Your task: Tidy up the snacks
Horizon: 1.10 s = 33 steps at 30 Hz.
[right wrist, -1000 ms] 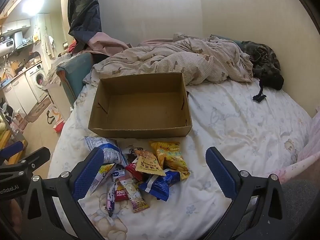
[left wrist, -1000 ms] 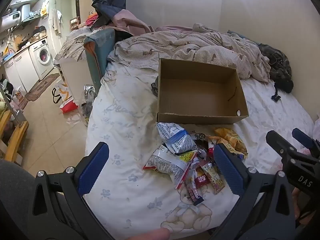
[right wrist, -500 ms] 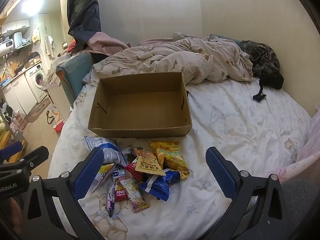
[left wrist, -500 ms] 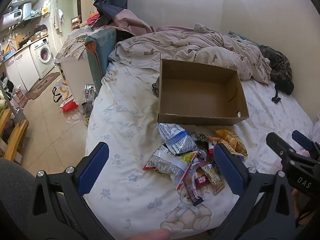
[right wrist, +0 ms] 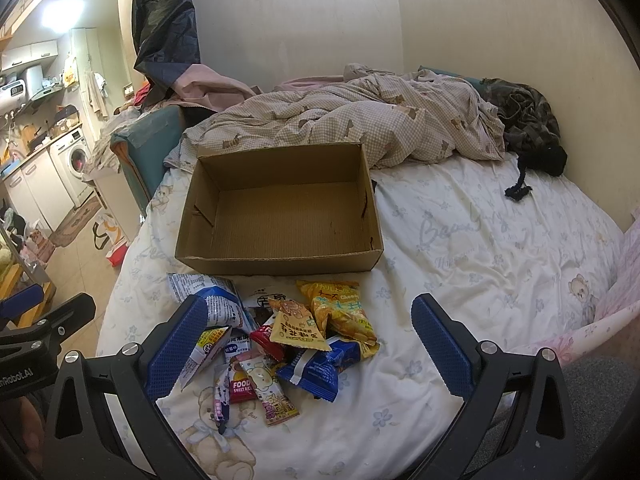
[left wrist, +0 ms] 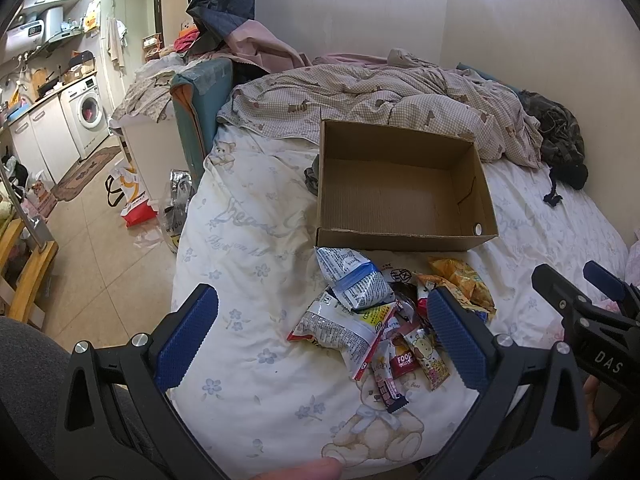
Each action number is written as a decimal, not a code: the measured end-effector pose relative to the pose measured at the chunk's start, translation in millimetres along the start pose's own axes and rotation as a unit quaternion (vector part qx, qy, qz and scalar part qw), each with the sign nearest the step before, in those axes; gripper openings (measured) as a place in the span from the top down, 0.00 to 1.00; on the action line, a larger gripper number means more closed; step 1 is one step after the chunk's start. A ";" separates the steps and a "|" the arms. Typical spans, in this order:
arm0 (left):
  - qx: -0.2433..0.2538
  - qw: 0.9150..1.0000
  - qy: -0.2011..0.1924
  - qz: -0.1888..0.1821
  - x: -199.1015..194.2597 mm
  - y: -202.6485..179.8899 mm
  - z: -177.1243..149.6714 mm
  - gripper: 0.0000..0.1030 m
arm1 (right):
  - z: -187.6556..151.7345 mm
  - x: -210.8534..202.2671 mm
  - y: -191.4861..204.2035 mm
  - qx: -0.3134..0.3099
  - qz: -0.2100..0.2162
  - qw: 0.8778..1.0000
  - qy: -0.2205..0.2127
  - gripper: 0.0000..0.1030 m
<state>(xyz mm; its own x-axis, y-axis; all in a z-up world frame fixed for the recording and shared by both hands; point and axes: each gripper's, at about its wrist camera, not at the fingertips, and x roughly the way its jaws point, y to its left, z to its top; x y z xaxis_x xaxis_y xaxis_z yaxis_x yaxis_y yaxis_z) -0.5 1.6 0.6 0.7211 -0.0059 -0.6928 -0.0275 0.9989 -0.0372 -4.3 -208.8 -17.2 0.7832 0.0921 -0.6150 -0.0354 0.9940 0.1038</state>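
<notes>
Bedsheet (right wrist: 460,248) is carrying an empty box (right wrist: 280,220), snacks (right wrist: 288,332) piling just before it. Both grippers, left (left wrist: 320,340) and right (right wrist: 308,344), are hovering released; picking 1 top packet at a time looks wisest.

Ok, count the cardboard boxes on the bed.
1. The open cardboard box sits empty on the bedsheet, just beyond the snack packets and in front of the rumpled checked duvet. None seems hidden.

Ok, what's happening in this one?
A person holds a claw in each hand above a bed. Both the left claw and right claw are open and hold nothing. A pile of snack packets lies on the sheet just in front of an empty cardboard box. Nothing is packed yet.
</notes>
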 end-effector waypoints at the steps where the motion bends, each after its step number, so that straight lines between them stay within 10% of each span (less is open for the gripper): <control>1: 0.000 1.000 0.000 0.000 0.1 -0.4 -0.2 0.00 | 0.0 0.0 0.0 0.000 0.000 1.000 0.000 0.00; 33: 0.000 1.000 -0.001 0.000 -0.2 -0.1 -0.2 0.00 | -1.2 0.7 0.1 0.002 0.001 1.000 0.000 0.00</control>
<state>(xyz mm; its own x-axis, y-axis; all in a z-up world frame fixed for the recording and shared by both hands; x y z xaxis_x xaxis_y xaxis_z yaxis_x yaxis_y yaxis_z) -0.7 1.5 0.7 0.7229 -0.0057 -0.6910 -0.0272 0.9990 -0.0367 -4.5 -208.6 -18.6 0.7827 0.0941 -0.6153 -0.0350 0.9936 0.1075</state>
